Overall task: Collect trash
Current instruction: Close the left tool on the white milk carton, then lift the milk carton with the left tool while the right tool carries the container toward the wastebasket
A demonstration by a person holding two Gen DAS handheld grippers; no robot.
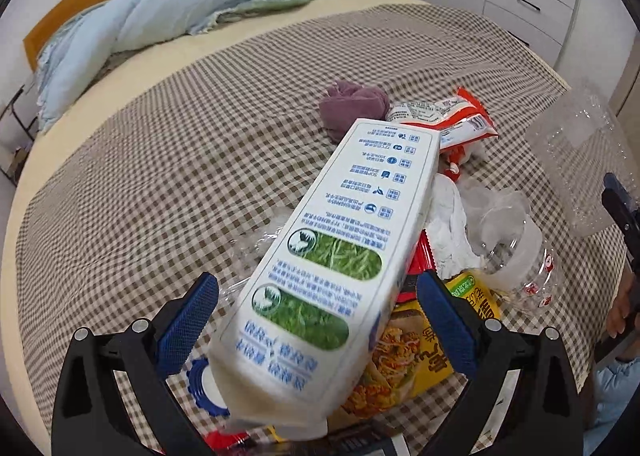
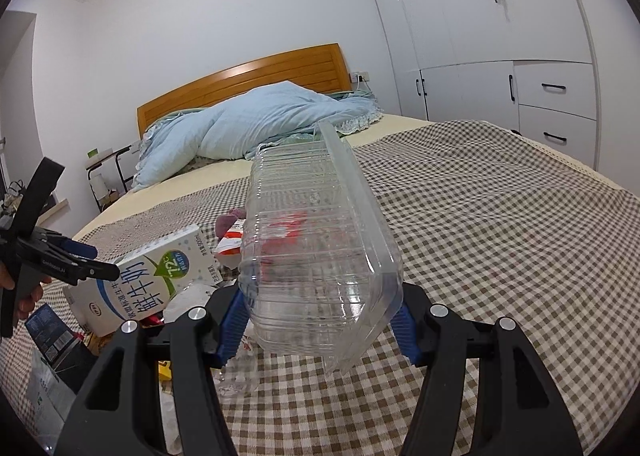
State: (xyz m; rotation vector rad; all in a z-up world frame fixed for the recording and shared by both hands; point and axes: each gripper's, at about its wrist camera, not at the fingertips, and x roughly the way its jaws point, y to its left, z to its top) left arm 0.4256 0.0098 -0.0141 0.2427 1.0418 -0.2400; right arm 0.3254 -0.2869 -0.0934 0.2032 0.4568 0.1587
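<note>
A white milk carton (image 1: 332,256) with blue print and a blue cap lies tilted on a heap of trash on the checked bed cover (image 1: 160,175). My left gripper (image 1: 318,278) is open around it, and a narrow gap shows at each blue pad. From the right wrist view the carton (image 2: 160,280) has my left gripper (image 2: 100,262) at its end. My right gripper (image 2: 320,300) is shut on a clear plastic clamshell box (image 2: 316,248) held above the bed. The same box (image 1: 580,159) appears at the right edge of the left wrist view.
The heap holds a yellow food packet (image 1: 408,352), a clear bottle (image 1: 516,256), white tissue (image 1: 448,223), a red-and-white wrapper (image 1: 452,115) and a purple cloth (image 1: 352,103). A blue duvet (image 2: 260,123) lies by the wooden headboard (image 2: 248,79). White wardrobes (image 2: 500,35) stand at right.
</note>
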